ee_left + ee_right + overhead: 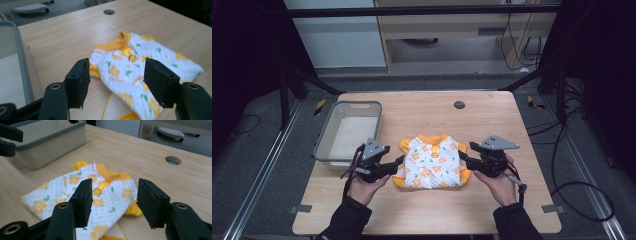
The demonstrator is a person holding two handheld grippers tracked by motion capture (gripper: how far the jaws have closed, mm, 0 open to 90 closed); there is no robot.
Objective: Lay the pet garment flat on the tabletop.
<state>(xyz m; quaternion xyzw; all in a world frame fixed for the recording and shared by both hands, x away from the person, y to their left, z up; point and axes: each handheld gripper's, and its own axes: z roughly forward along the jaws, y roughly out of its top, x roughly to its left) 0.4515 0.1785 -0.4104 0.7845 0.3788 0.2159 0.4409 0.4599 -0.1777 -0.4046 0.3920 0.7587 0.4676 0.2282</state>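
High view: a folded baby shirt (pixel 432 162) lies mid-counter (pixel 492 120) between the left tool (pixel 399 161) and right tool (pixel 463 157), both spread wide and empty, equally near; a basket (pixel 326 145) stands left.

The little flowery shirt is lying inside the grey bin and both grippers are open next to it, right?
Not quite. The shirt lies on the table, beside the bin, as the high view shows. Both the left gripper and right gripper are open next to it.
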